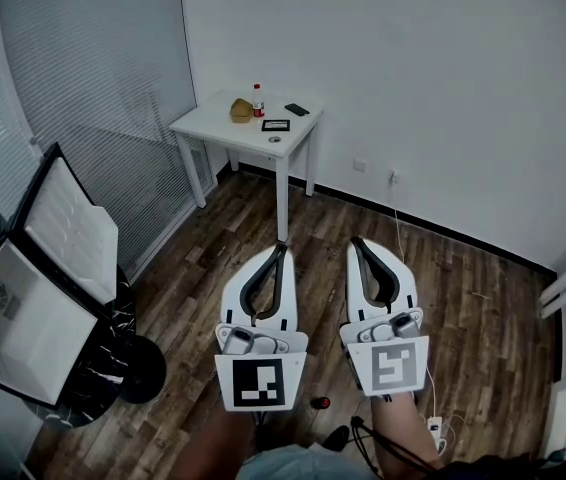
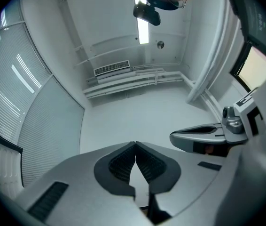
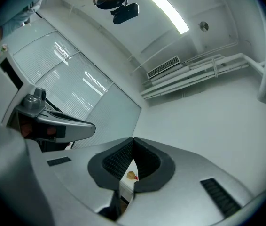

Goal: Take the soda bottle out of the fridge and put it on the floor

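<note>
A soda bottle (image 1: pixel 257 100) with a red cap and label stands on a small white table (image 1: pixel 213 123) against the far wall. A white fridge (image 1: pixel 23 318) with black edges sits at the left on a dark round stand, and its door (image 1: pixel 68 228) seems to stand open. My left gripper (image 1: pixel 283 246) and right gripper (image 1: pixel 356 240) are held side by side over the wooden floor, pointing toward the table and well short of it. Both are shut with nothing between the pads, as the left gripper view (image 2: pixel 135 143) and right gripper view (image 3: pixel 133 139) confirm.
On the table there are also a brown lump (image 1: pixel 241 110), a black phone (image 1: pixel 297 109) and a black frame (image 1: pixel 275 125). Blinds cover the left wall. A power strip (image 1: pixel 435 430) and a small red object (image 1: pixel 320 403) lie on the floor near my feet.
</note>
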A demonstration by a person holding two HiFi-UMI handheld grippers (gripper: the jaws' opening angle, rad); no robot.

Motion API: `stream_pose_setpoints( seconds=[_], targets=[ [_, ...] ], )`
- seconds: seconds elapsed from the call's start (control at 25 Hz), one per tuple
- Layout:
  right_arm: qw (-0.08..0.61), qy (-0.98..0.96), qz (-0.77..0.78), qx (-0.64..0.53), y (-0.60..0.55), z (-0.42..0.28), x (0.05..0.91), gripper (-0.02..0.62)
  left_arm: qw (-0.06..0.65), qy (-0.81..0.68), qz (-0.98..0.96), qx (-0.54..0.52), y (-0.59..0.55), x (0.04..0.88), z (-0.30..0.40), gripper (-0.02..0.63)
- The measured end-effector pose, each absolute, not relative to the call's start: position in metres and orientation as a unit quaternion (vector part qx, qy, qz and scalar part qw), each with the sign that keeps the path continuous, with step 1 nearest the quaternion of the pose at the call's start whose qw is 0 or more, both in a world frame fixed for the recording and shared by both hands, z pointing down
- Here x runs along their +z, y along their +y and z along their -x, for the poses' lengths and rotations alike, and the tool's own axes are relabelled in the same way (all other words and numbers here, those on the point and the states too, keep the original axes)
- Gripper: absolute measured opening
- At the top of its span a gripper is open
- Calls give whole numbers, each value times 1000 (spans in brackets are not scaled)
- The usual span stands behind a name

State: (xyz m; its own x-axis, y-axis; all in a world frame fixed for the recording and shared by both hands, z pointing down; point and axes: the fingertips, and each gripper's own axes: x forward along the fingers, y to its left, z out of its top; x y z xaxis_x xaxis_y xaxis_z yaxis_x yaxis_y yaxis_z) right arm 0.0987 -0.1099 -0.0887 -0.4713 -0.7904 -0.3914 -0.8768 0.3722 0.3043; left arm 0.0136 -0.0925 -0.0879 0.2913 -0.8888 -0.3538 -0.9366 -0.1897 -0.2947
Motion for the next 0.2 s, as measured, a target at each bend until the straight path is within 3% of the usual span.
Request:
stream_pose_setpoints(
  seconds=[0.2],
  targets=[
    [89, 822, 511, 237, -109, -101, -86, 12, 239, 591, 769, 46, -91, -87, -16, 17]
  ],
)
